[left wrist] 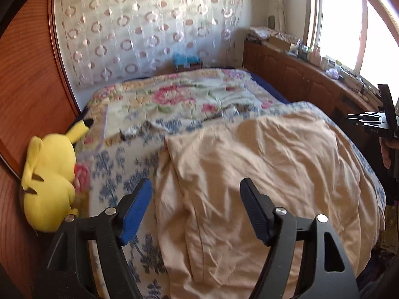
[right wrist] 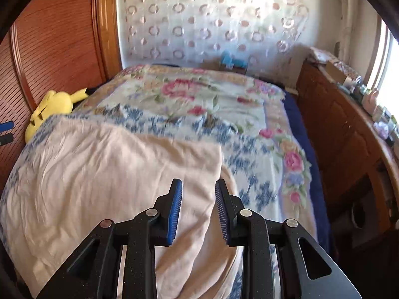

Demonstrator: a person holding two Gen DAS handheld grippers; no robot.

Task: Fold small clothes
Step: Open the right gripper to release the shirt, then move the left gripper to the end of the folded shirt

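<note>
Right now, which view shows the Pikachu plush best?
The left wrist view: the Pikachu plush is large and close against the wooden headboard. The right wrist view shows it small, partly hidden behind bedding.

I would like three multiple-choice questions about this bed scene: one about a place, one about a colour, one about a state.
1. Where does the plush toy lie?
A. by the wooden panel at the bed's left side
B. on the window ledge
C. on top of the garment

2. What colour is the garment spread on the bed?
A. dark green
B. pale beige
C. red

3. How do both claws stand?
A. shut on the garment
B. shut and empty
C. open, gripping nothing

Key: 1 A, it rests against the panel; 2 B, beige cloth; 3 C, the left claw and the right claw show gaps.
</note>
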